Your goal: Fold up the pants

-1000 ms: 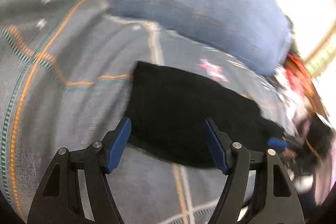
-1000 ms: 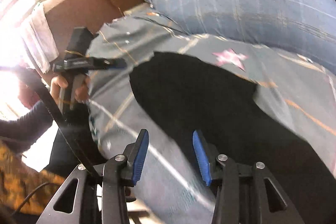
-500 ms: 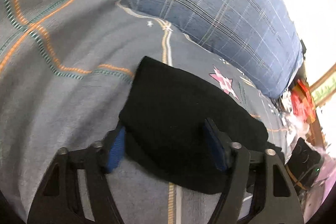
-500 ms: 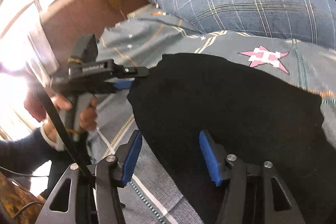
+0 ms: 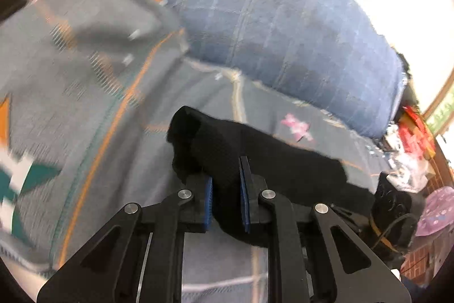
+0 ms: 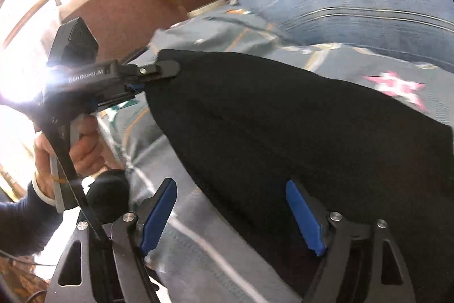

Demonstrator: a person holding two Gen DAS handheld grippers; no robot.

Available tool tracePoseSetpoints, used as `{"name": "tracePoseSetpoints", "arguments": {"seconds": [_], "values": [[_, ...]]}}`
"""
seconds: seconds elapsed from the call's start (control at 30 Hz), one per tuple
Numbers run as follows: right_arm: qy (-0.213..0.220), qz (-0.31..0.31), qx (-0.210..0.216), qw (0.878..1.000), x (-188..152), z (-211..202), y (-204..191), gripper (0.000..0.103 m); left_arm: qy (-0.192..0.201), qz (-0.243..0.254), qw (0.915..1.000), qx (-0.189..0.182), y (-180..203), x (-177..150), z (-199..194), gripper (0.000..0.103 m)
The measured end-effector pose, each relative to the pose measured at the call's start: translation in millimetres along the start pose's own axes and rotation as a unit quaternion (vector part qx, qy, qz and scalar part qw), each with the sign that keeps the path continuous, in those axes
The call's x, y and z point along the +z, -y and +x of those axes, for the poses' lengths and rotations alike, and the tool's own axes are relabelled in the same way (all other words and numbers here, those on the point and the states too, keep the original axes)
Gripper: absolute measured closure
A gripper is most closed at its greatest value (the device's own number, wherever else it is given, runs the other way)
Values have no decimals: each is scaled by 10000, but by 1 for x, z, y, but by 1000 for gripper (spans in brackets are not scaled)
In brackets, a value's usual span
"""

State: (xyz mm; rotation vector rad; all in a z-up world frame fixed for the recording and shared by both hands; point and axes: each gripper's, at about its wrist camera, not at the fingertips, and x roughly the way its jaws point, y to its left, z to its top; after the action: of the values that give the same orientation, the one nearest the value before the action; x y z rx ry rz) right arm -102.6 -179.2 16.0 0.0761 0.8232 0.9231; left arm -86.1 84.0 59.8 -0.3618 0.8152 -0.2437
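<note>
The left gripper [image 5: 225,189] has just been closing, and its two blue pads [image 5: 209,198] now stand very near each other with a fold of the black pants [image 5: 283,166] pinched between them. The cloth rises a little at the gripped corner and bunches up just beyond the fingertips, to the left side of the jaws. From there the pants run away to the right of the jaws, lying flat on the grey bedsheet [image 5: 85,104]. Beyond the jaws, well apart from them, a blue checked pillow [image 5: 283,33] lies across the top of the bed. A pink star printed on the sheet shows just past the far edge of the pants.

In the right wrist view the left gripper [image 6: 159,70] is seen from the side, clamped on the far left corner of the pants [image 6: 283,118], with a hand [image 6: 82,149] around its handle.

The right gripper [image 6: 232,215] has just been opening, and its jaws now stand wide apart. The left blue pad [image 6: 159,215] is over the bare bedsheet [image 6: 198,246], just beside the near edge of the pants. The right pad is over the black cloth. So the edge of the pants passes between the jaws, but the pads do not press on it.
</note>
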Motion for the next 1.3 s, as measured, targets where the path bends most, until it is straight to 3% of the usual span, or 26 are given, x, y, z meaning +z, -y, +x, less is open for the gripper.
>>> {"name": "tracePoseSetpoints", "arguments": {"seconds": [0.1, 0.2, 0.3, 0.4, 0.5, 0.6, 0.63, 0.7, 0.77, 0.9, 1.0, 1.07, 1.17, 1.3], "values": [[-149, -152, 130, 9997, 3, 22, -19, 22, -366, -143, 9989, 269, -16, -14, 16, 88], [-157, -102, 234, 9996, 3, 23, -18, 22, -730, -177, 9960, 484, -23, -24, 31, 78], [-162, 232, 316, 9991, 0, 1, -5, 23, -390, 198, 9943, 974, -7, -22, 20, 67], [135, 372, -5, 9992, -12, -48, 10, 23, 43, 542, 9886, 1407, 9, -20, 4, 59], [499, 802, -564, 9939, -34, -114, 37, 23, 462, 765, 9864, 1383, 28, -16, -13, 55], [895, 1414, -1286, 9775, -63, -186, 70, 23, 822, 906, 9820, 1436, 46, -11, -27, 54], [1002, 1636, -1591, 9684, -73, -209, 81, 23, 914, 926, 9814, 1414, 51, -10, -31, 49], [1098, 2053, -2054, 9506, -91, -245, 101, 23, 887, 952, 9839, 1226, 65, -5, -27, 40], [1155, 2354, -2398, 9347, -107, -275, 117, 23, 768, 1075, 9873, 883, 78, -5, -20, 40], [1025, 2449, -3025, 9154, -118, -302, 130, 23, 483, 1613, 9853, 283, 118, -12, -1, 40], [805, 2366, -3217, 9133, -119, -306, 137, 23, 199, 2177, 9753, -312, 156, -21, 15, 40], [633, 2365, -3281, 9124, -121, -302, 143, 31, -94, 2573, 9636, -714, 181, -28, 30, 40], [383, 2384, -3197, 9162, -121, -293, 154, 42, -260, 3129, 9443, -989, 214, -40, 49, 40], [68, 2354, -3068, 9222, -120, -282, 165, 49, -496, 3506, 9289, -1087, 246, -47, 82, 40]]}}
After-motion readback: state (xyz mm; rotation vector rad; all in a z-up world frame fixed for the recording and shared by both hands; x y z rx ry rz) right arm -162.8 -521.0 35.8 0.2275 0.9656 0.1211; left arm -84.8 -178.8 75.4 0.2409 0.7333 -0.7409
